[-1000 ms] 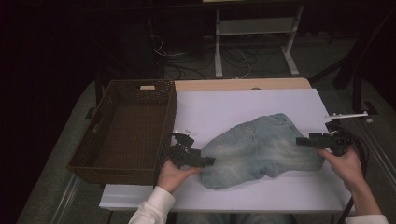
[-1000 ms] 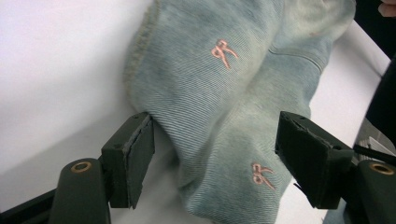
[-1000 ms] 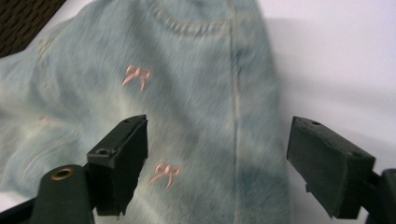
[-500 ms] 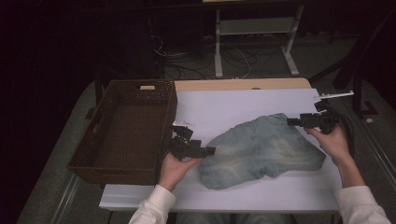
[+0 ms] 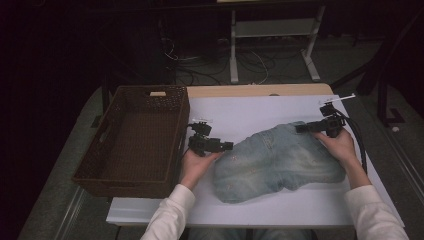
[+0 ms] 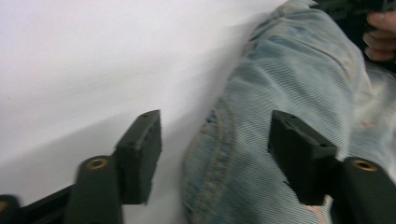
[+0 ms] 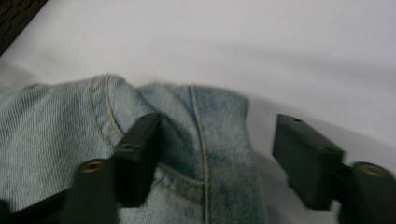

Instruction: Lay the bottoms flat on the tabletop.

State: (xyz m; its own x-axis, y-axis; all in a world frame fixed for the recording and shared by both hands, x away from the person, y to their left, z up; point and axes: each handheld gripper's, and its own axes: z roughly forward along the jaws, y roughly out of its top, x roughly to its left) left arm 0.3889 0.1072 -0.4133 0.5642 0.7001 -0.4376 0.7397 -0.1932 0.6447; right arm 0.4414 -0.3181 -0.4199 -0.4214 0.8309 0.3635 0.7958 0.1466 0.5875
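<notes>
- The left claw (image 5: 227,146) is lying level in the person's left hand (image 5: 196,164), with its tips pointing across the desk (image 5: 240,112) toward the denim shorts (image 5: 277,162).
- That left forearm, in a white sleeve (image 5: 167,217), is reaching up from the near edge, with the palm cupping the claw's body from underneath.
- In the left gripper view the left claw (image 6: 215,140) is standing released; its jaws have just been closing, and a seamed edge of the shorts (image 6: 280,84) is lying between and below the pads, with no pad pressing on it.
- The right claw (image 5: 299,128) is being held level in the right hand (image 5: 341,146), pointing back toward the left claw from the far corner of the shorts.
- In the right gripper view the right claw (image 7: 215,149) is also standing released, its jaws having just been closing; a corner of the shorts (image 7: 196,121) with a stitched seam is sitting between them, while the right-hand jaw is hanging over bare desk (image 7: 280,46).
- The shorts are lying spread flat between the two claws.
- A brown woven basket (image 5: 132,140) is standing just beside the left claw, on the side away from the shorts.
</notes>
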